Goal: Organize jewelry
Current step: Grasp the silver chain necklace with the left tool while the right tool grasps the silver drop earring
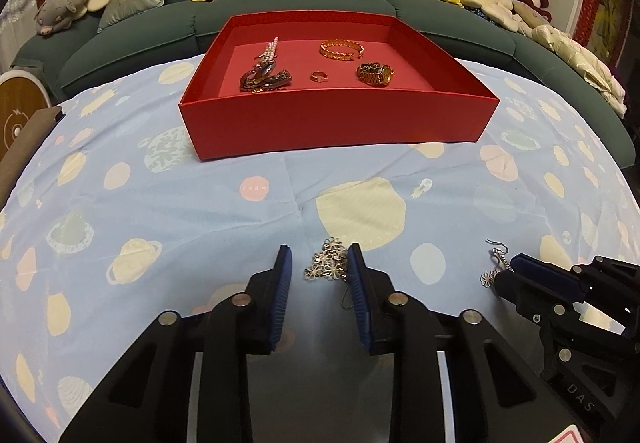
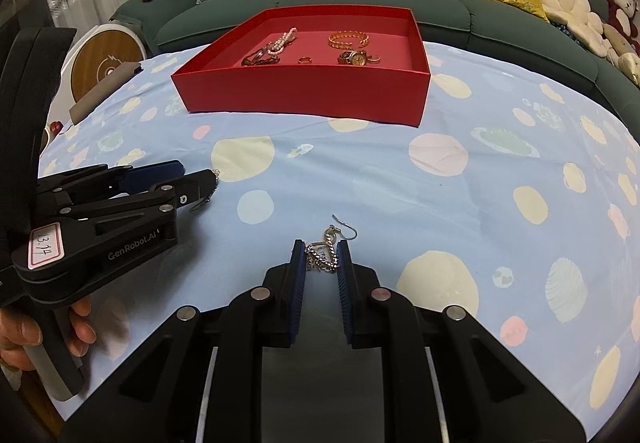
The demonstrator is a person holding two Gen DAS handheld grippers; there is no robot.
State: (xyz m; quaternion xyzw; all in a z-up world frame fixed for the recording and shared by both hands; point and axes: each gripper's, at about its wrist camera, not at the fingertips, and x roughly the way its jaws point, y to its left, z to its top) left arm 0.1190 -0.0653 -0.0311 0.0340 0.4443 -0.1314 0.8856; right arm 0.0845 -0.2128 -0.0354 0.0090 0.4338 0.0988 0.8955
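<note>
Right hand-held gripper [image 2: 321,257] partly hiding earring [image 2: 325,255], clasp unclear

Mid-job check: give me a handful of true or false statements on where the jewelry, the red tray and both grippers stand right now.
1. The open red cardboard tray sits on the blue planet-print cloth. True.
2. The gold chain-link bracelet lies on the cloth outside the tray. False: it lies inside the tray, near the far wall.
3. The silver flower-cluster earring lies on the cloth between the fingers of the left gripper. True.
4. The right gripper hovers over the tray. False: it is down at the cloth, with the silver chain earring with a hook between its fingers.
5. The gold wristwatch is in the tray. True.
6. The tray is empty. False: several pieces lie in it.
</note>
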